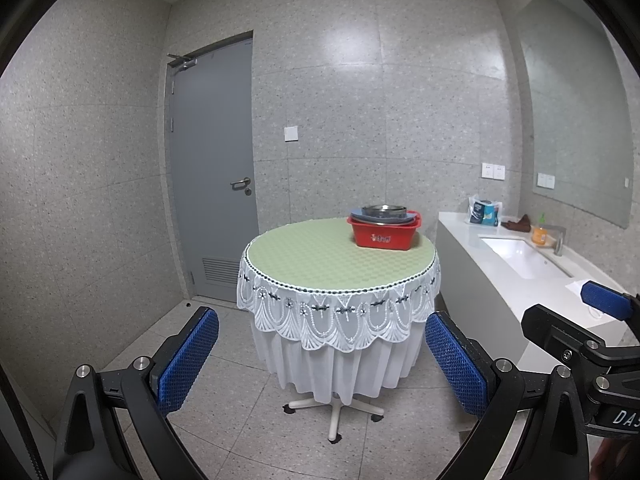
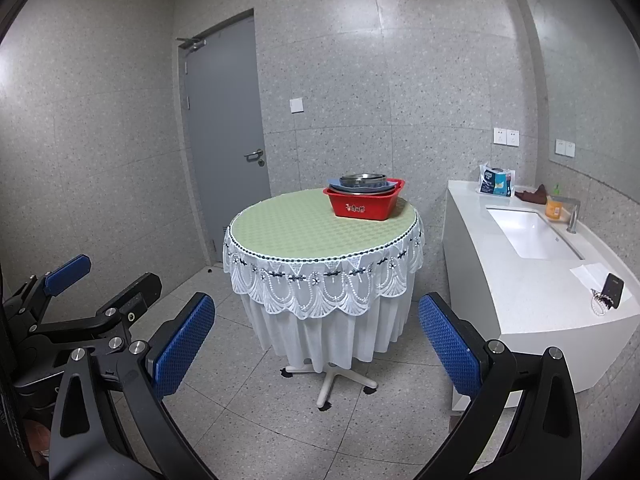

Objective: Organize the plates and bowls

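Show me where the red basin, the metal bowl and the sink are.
red basin (image 2: 362,205), right wrist view, its front wall.
metal bowl (image 2: 363,179), right wrist view, its side wall.
sink (image 2: 532,234), right wrist view, the bare white inside.

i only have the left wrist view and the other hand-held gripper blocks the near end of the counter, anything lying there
Observer: Yes. In the right wrist view, what looks like a dark phone stands tilted near the front end of the white counter.
Operator: anything next to it
Observer: A string of white beads lies on the counter, right against the phone's left side.
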Demonstrator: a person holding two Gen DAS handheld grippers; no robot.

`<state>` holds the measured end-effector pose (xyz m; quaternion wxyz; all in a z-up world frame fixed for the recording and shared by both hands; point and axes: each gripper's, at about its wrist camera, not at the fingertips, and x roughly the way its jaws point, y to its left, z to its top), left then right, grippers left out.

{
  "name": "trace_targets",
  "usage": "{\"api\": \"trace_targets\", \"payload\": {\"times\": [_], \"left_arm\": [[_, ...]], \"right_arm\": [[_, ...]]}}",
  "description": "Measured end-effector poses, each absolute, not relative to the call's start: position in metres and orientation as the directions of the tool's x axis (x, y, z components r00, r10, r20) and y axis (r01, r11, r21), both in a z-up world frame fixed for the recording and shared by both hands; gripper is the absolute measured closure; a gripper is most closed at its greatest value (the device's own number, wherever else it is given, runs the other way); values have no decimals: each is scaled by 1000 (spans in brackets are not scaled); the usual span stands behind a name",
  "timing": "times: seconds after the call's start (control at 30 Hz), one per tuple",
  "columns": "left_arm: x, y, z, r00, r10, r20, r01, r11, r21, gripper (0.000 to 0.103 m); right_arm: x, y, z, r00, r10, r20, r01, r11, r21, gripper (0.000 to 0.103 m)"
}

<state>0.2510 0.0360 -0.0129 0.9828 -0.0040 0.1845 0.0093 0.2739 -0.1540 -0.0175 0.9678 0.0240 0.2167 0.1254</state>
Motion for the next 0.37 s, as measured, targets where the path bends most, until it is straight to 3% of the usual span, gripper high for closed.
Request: {"api": "trace_targets", "payload": {"times": [0.37], "left_arm": [[263,24,-10,930,39,-366,-36,999,17,1]], "right_arm": [[282,-161,-16,872,259,-415,-235,966,110,0]]}}
